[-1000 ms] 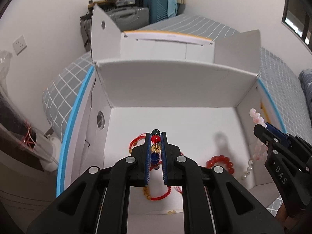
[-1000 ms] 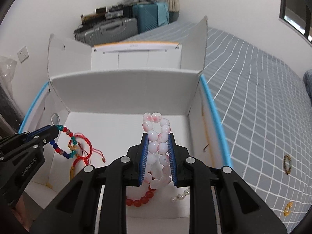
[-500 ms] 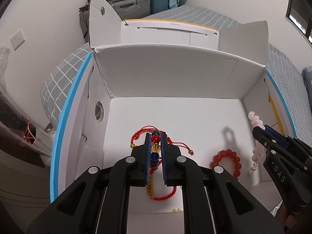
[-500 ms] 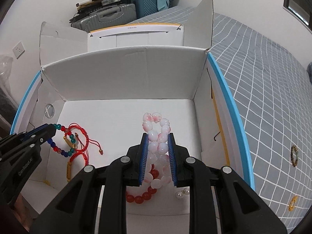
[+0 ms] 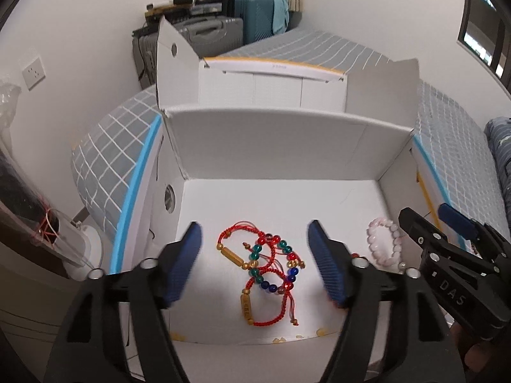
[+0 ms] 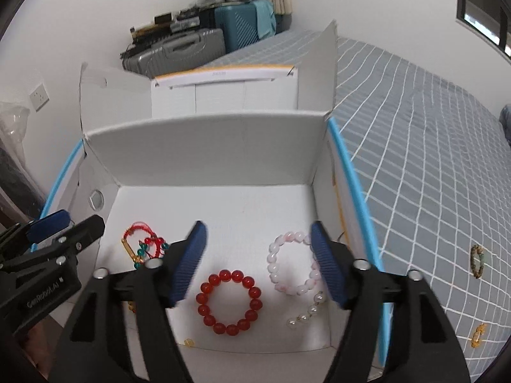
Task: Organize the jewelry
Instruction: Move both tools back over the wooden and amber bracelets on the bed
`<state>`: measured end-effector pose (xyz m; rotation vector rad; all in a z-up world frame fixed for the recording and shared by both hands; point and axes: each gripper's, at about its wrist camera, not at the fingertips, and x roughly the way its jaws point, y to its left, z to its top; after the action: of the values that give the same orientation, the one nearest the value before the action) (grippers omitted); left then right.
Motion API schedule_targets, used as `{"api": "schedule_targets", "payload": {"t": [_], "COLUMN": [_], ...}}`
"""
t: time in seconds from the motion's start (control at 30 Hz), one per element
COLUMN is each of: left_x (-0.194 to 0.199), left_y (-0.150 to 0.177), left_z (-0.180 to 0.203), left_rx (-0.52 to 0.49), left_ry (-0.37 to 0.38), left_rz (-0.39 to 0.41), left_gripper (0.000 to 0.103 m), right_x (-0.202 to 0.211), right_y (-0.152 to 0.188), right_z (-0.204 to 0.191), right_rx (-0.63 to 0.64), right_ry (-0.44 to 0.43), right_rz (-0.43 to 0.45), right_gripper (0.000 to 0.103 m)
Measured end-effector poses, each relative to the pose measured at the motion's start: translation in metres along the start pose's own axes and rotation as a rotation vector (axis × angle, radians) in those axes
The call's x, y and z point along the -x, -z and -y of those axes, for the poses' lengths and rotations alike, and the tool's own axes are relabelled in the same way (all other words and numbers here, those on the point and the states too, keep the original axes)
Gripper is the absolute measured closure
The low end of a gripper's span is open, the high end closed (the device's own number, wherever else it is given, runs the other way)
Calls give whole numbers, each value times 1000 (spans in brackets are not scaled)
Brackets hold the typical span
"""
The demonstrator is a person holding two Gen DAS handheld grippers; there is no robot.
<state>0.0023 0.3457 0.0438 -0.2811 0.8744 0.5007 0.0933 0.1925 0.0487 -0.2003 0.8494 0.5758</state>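
Note:
An open white cardboard box point(image 5: 287, 146) point(image 6: 207, 150) sits on a grey checked bed. My left gripper point(image 5: 255, 261) is open above its left half; a multicoloured bead bracelet point(image 5: 278, 268) lies on red cord bracelets point(image 5: 252, 255) between its fingers. My right gripper point(image 6: 258, 261) is open above the right half. A pink bead bracelet point(image 6: 292, 263) point(image 5: 385, 242) lies flat beside its right finger, with a red bead bracelet point(image 6: 229, 301) and a pearl strand point(image 6: 308, 311) nearby. Each gripper shows at the edge of the other's view.
Two small pieces of jewelry, a dark bead ring point(image 6: 477, 260) and an amber one point(image 6: 477, 335), lie on the bedspread right of the box. Suitcases point(image 6: 191, 48) stand against the far wall. The box's flaps stand upright at the back.
Both grippers have opened. The multicoloured bracelet dropped onto the red cords, and the pink bracelet dropped onto the box floor at the right.

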Motion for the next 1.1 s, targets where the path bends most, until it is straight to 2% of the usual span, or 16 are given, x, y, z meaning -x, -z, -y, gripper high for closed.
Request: {"api": "schedule_targets", "payload": {"t": [0.03,0.17,0.23,0.5,0.7,1.1], "left_x": [4,20,27,52,71,87], "left_y": [0,-2,-2,-6,-2,10], "left_z": [1,5,8,36,82,222], "left_rx": [-3,-11,-14,-39,-89,-237], "left_ry": [-1,4,8,74,137,281], "left_rz": [12,60,81,119,138,143], "left_gripper": [26,9,7,6,6,6], "right_x": [3,26,40,88,129,184], "right_y": [-1,-4,-5,1,17,66], "right_z": [1,17,29,81,123,223], "right_rx": [-1,-38,-61,-138,-172,-268], "right_ry": [5,24,35,109,196,397], "right_rz": [7,71,99,144,185,188], "right_gripper": [27,9,7,7,7,7]}}
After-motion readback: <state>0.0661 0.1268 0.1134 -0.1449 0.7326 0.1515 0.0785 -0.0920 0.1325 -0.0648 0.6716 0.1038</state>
